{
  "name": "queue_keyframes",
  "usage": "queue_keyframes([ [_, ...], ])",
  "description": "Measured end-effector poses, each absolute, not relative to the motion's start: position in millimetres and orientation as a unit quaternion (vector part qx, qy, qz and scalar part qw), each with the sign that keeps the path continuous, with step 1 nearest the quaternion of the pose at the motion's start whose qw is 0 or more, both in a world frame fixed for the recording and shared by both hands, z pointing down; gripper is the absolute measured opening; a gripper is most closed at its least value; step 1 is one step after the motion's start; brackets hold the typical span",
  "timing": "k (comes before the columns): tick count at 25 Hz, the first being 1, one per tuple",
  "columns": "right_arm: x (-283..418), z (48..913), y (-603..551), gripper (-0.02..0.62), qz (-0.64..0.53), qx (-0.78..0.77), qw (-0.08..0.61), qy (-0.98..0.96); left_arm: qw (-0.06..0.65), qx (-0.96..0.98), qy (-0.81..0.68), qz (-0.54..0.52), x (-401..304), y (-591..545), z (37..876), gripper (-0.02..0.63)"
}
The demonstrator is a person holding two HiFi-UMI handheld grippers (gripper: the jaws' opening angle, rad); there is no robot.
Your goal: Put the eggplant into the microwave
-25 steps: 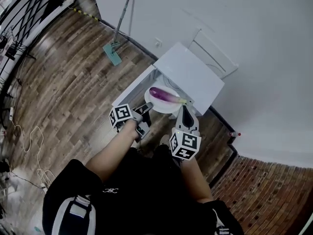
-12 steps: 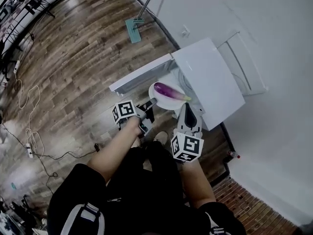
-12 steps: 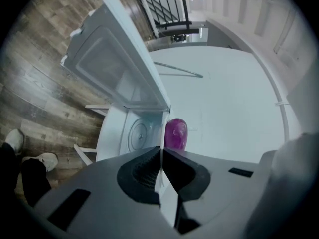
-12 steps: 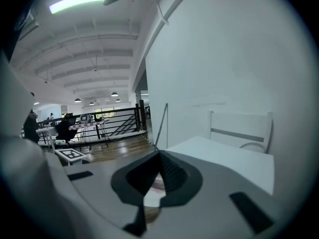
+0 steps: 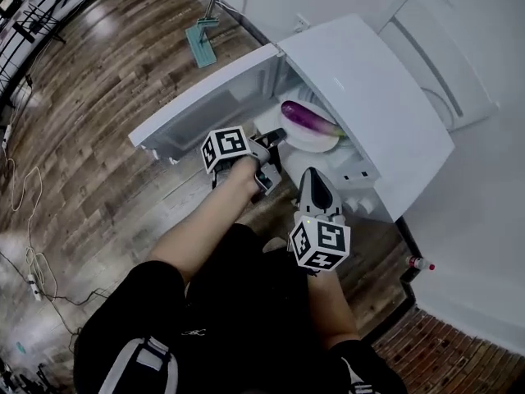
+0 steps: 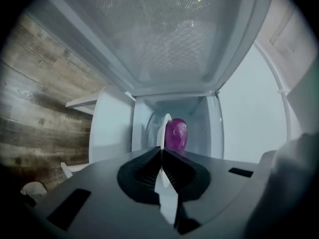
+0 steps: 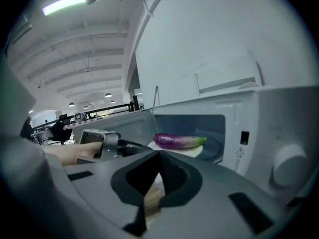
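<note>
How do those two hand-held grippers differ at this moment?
The left hand-held gripper clamps the plate by its rim; the right hand-held gripper is shut on nothing. The left one reaches the open microwave; the right one hangs farther back. Both point toward the microwave.

Open-plan lab/office hall: high ceiling w/ strip lights (image 7: pixel 65 4), black railing (image 7: pixel 109 106), floor cables (image 5: pixel 33 279), wood-plank floor (image 5: pixel 107 97).

Microwave (image 5: pixel 369 97) beside the wall (image 5: pixel 476 187), its door (image 5: pixel 205 105) swung open to the left, plate (image 5: pixel 316 140) in the cavity mouth, eggplant (image 5: pixel 308 119) lying on the plate, left claw (image 5: pixel 275 138) at the plate's near rim, right claw (image 5: pixel 314 179) before the microwave, mop (image 5: pixel 199 39) behind at left.
</note>
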State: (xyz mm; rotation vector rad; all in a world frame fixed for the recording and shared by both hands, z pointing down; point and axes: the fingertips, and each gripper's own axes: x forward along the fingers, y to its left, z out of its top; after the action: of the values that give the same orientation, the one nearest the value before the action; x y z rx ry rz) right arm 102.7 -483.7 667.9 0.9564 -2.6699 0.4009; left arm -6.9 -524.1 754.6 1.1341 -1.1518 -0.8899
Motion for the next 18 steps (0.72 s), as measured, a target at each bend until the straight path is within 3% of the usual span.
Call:
queue_keyframes([
  [9, 129, 728, -486, 0.005, 0.128, 0.366, 0.095, -0.917, 0.565, 0.565, -0.487, -0.352, 3, -588, 768, 0.015],
  [18, 161, 734, -474, 0.005, 0.124, 0.398, 0.091, -0.904, 0.585, 0.563, -0.481, -0.330, 19, -632, 771, 0.015],
])
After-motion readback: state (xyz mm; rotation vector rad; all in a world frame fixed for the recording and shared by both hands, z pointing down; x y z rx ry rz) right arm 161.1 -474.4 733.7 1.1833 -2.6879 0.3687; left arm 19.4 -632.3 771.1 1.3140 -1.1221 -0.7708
